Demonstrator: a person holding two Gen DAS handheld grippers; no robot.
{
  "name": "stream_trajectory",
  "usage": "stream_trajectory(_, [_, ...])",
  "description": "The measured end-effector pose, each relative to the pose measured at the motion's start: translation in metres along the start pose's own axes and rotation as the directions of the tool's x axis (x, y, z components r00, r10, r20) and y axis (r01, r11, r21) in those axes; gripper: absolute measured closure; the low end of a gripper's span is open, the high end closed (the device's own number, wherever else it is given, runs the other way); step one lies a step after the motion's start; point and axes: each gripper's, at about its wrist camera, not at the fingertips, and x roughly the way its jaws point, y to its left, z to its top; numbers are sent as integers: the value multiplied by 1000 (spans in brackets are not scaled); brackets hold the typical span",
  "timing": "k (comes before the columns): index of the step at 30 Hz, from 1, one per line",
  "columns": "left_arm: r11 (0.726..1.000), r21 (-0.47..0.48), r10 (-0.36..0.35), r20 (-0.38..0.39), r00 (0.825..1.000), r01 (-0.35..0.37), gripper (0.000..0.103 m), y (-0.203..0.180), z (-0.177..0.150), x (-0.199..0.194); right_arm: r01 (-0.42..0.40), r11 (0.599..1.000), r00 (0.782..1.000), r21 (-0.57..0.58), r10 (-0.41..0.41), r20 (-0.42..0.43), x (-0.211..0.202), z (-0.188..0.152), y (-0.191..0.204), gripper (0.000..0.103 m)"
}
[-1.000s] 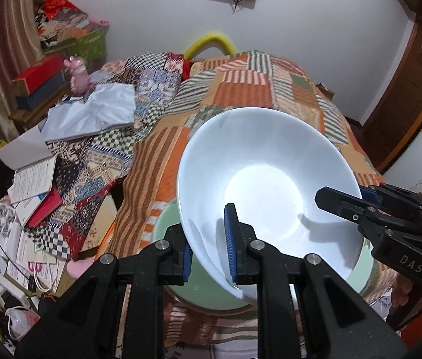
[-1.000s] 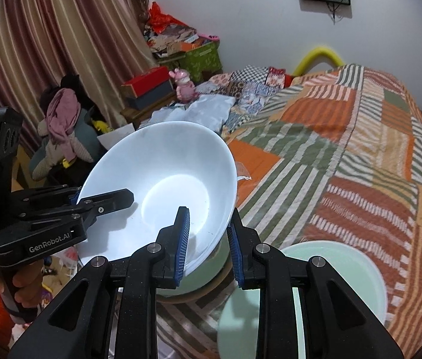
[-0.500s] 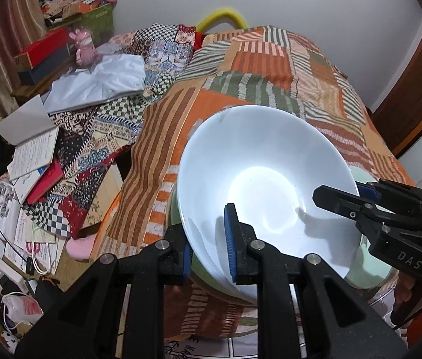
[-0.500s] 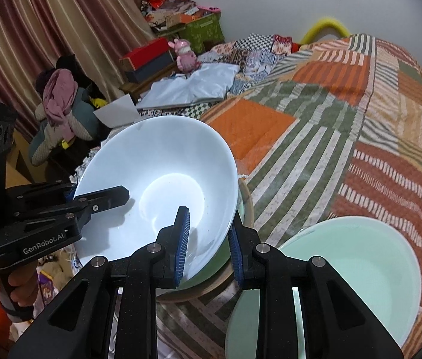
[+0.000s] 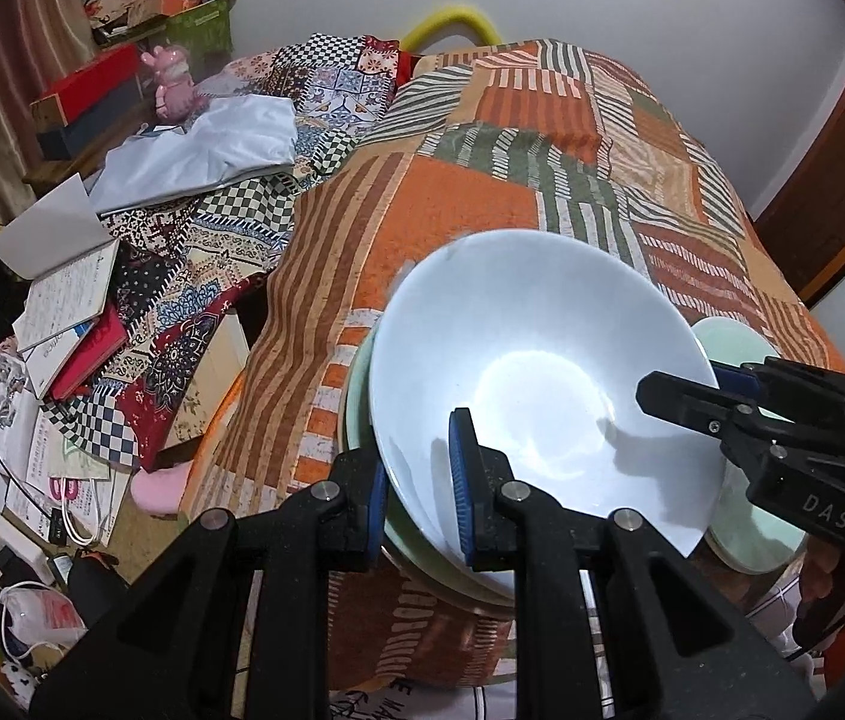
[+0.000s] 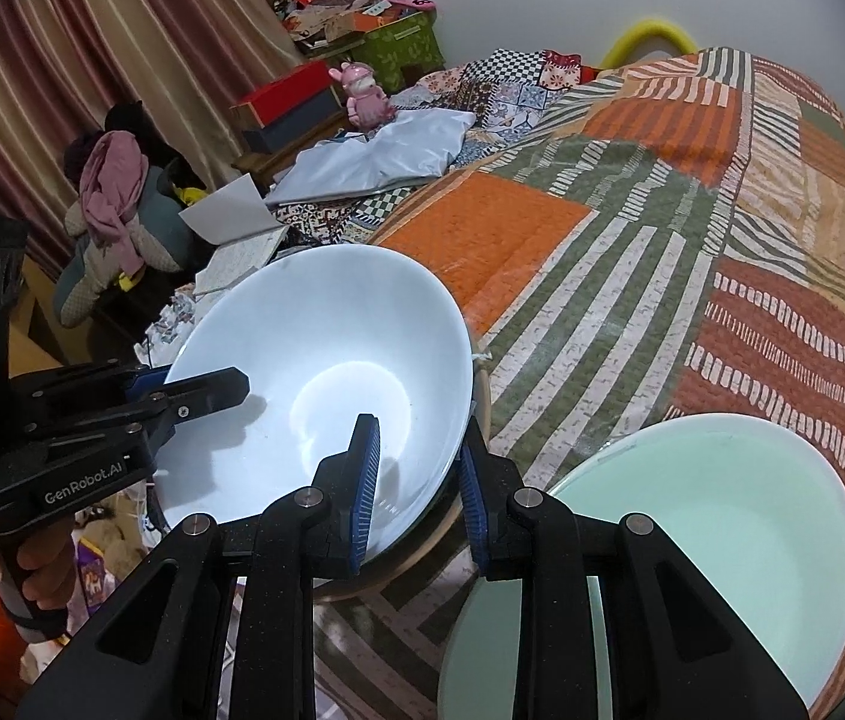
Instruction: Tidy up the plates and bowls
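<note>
A large white bowl point(image 5: 536, 372) is held between both grippers, tilted, low over a pale green bowl point(image 5: 362, 414) at the bed's near edge. My left gripper point(image 5: 419, 474) is shut on the white bowl's near rim, one pad inside, one outside. My right gripper point(image 6: 416, 480) is shut on the opposite rim of the white bowl point(image 6: 314, 384). The right gripper also shows in the left wrist view point(image 5: 722, 402). A second pale green bowl point(image 6: 716, 516) sits on a green plate point(image 6: 518, 630) to the right.
A patchwork quilt point(image 6: 662, 198) covers the bed. Books and papers point(image 5: 62, 312) lie on the floor at left. A folded grey cloth point(image 5: 200, 150), a pink figurine point(image 6: 365, 93) and boxes point(image 6: 290, 102) are at the back left. A curtain point(image 6: 92, 48) hangs behind.
Both grippers have lowered the white bowl toward the pale green bowl at the bed's edge. Both grips are unchanged.
</note>
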Motion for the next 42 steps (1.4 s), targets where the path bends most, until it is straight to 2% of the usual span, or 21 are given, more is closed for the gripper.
stream_trajectory(8, [1000,-6,-7,-12,1000,7,85,1,2,-1,-7,1000,1000,4,7,-3,0,-3,-2,78])
stream_trajectory(15, [999,34,17,-8,1000,-17,85,-6,6,-7,-14,1000,1000,13,14,3,-3,-6,-5,78])
stream_trajectory(18, [999,35,24,7,1000,-24,85,-4,8,-12,-11,1000,1000,4,10,23,-8,-6,-5,78])
stream_trajectory(19, [998,39,46,26,999,-47,85,-4,9,-17,-10,1000,1000,3,10,27,-10,-6,-5,78])
stream_trajectory(25, [998,49,41,70,997,-45,85,0,10,-32,10,1000,999,4,-11,48,-17,-6,-10,78])
stream_trajectory(31, [999,17,35,35,999,-35,84,6,2,-24,12,1000,999,27,-13,34,-13,-6,-13,76])
stream_trajectory(33, [1000,-2,24,16,1000,-24,82,10,0,-18,11,999,1000,31,-12,24,-10,-8,-13,69])
stream_trajectory(37, [1000,-31,4,-29,1000,-5,80,17,-7,-3,9,1000,1000,28,-9,8,-3,-8,-10,67])
stream_trajectory(42, [999,-41,-28,-35,999,26,76,18,-13,6,6,1000,1000,25,-5,-12,5,-7,-8,65])
